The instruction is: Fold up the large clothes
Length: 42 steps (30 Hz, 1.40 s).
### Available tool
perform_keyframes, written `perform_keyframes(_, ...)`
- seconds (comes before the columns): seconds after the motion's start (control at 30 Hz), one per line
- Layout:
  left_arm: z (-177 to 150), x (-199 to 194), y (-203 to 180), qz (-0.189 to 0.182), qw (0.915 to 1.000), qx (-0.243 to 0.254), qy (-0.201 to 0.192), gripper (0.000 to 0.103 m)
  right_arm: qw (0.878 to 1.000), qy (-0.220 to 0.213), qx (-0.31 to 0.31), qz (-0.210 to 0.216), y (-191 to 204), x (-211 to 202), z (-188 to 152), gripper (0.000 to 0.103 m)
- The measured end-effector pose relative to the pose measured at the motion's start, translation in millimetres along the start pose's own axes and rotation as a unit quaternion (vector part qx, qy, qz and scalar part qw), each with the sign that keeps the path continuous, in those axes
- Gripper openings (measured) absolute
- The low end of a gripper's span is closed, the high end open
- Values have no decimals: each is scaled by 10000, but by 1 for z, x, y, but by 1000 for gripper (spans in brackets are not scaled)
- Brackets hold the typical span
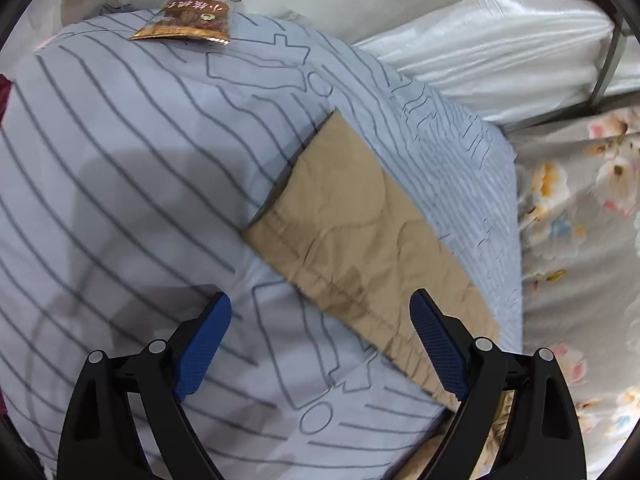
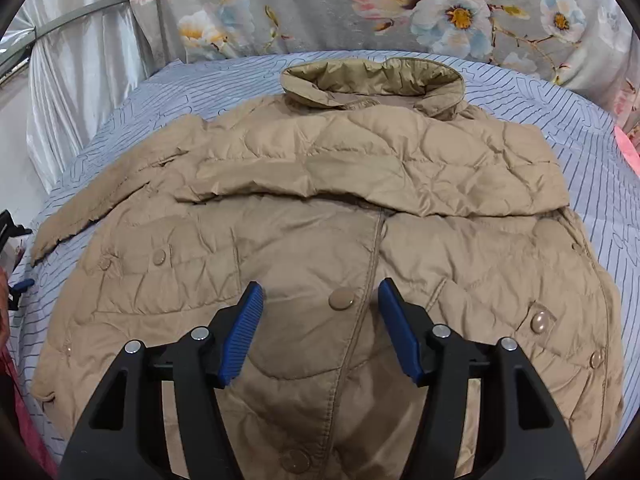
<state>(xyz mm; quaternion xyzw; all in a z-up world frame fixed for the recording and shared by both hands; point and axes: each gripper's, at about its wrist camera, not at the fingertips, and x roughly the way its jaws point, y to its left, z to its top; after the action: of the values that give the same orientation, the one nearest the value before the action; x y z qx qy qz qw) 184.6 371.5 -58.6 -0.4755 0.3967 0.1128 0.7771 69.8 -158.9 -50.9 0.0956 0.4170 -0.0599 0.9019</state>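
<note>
A tan quilted jacket lies front up on a blue striped bedsheet, collar at the far end. Its right sleeve is folded across the chest; its left sleeve stretches out to the left. My right gripper is open and empty, hovering over the jacket's front near a snap button. In the left wrist view the outstretched tan sleeve lies diagonally on the striped sheet. My left gripper is open and empty, just above the sleeve's near part.
A brown snack packet lies on the far part of the sheet. A white satin cover and a metal frame stand behind. Floral bedding lies to the right and shows behind the jacket.
</note>
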Motion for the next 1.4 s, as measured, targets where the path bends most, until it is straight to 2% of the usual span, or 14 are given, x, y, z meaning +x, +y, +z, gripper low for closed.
perform_keyframes(0.13, 9, 10, -5, -144, 9998, -97, -45, 88, 10000, 4, 18, -9, -1, 4, -3, 59)
perform_keyframes(0.33, 24, 33, -19, -577, 9982, -116, 55, 86, 10000, 14, 11, -22, -1, 7, -6, 62)
perform_keyframes(0.43, 29, 43, -28, -728, 9973, -5, 137, 62, 10000, 26, 15, -21, -2, 10, -7, 63)
perform_keyframes(0.5, 30, 46, -38, -706, 9972, 174, 157, 22, 10000, 28, 19, -20, -1, 10, -7, 63)
perform_keyframes(0.57, 28, 41, -47, -681, 9966, 452, 79, 1, 10000, 30, 25, -17, -2, 11, -8, 63)
perform_keyframes(0.63, 23, 27, -63, -639, 9944, 825, -143, 1, 10000, 24, 19, -18, -2, 11, -8, 64)
perform_keyframes(0.7, 13, 7, -88, -578, 9884, 1349, -403, 0, 10000, 20, 24, -11, -2, 11, -8, 64)
perform_keyframes(0.77, -5, -18, -124, -574, 9763, 1983, -648, 0, 10000, 3, 5, 30, -2, 11, -8, 64)
perform_keyframes(0.87, -43, -54, -182, -732, 9507, 2870, -923, 0, 10000, -33, 30, 34, -3, 11, -9, 63)
perform_keyframes(1.0, -110, -93, -251, -1094, 9088, 3884, -1063, 0, 9995, -226, 198, -27, -9, -3, -7, 63)
perform_keyframes(1.07, -156, -108, -287, -1380, 8838, 4366, -961, 0, 9989, -341, 314, 9, -15, -15, -6, 64)
perform_keyframes(1.17, -217, -112, -329, -1751, 8557, 4825, -655, 0, 9977, -529, 422, -3, -30, -36, -3, 64)
perform_keyframes(1.33, -319, -101, -369, -2038, 8194, 5358, -51, 0, 9948, -763, 669, -88, -65, -69, -3, 64)
perform_keyframes(1.4, -353, -87, -378, -2009, 8114, 5485, 208, 0, 9935, -800, 798, -150, -83, -80, -5, 64)
